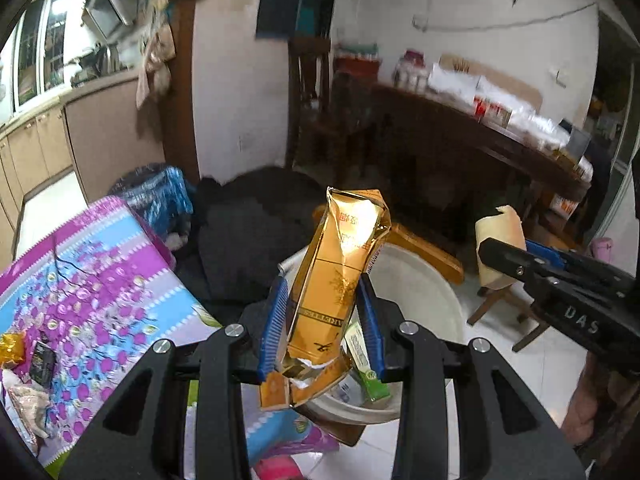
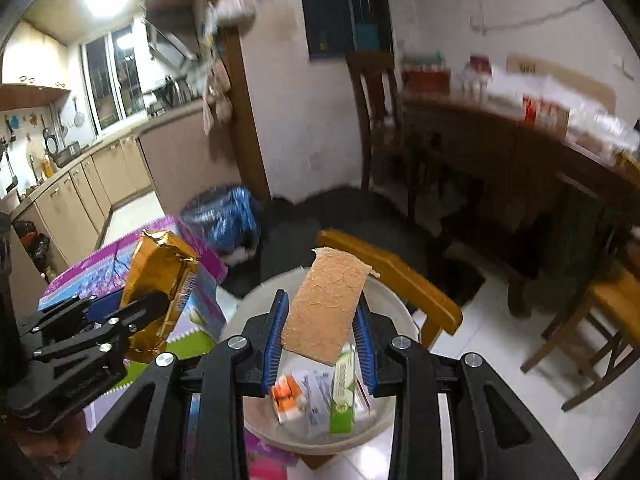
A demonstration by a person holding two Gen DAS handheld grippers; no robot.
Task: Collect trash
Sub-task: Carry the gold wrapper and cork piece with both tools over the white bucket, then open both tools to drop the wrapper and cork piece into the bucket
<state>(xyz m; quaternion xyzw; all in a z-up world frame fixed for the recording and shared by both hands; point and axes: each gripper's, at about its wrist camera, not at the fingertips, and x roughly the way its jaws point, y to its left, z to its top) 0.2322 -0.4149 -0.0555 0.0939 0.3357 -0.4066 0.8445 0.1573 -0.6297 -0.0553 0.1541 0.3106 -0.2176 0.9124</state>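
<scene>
My left gripper (image 1: 322, 300) is shut on a torn gold foil packet (image 1: 340, 276), which stands up between its blue pads over the edge of a white basin (image 1: 420, 292). My right gripper (image 2: 322, 320) is shut on a tan cardboard-like piece (image 2: 326, 304), held above the same white basin (image 2: 384, 292). Inside the basin lie a green-and-white box (image 2: 342, 392), an orange-and-white box (image 2: 286, 398) and white papers. The right wrist view shows the left gripper (image 2: 144, 308) with the gold packet (image 2: 160, 280) at left. The left wrist view shows the right gripper (image 1: 496, 248) with the tan piece (image 1: 498, 236) at right.
A table with a purple-and-blue flowered cloth (image 1: 92, 280) lies to the left, with small wrappers (image 1: 12, 346) on it. A bin lined with a blue bag (image 2: 224, 216) stands behind. Wooden chairs (image 2: 404, 280), a dark sideboard (image 1: 460, 136) and white tiled floor (image 2: 500, 344) are at right.
</scene>
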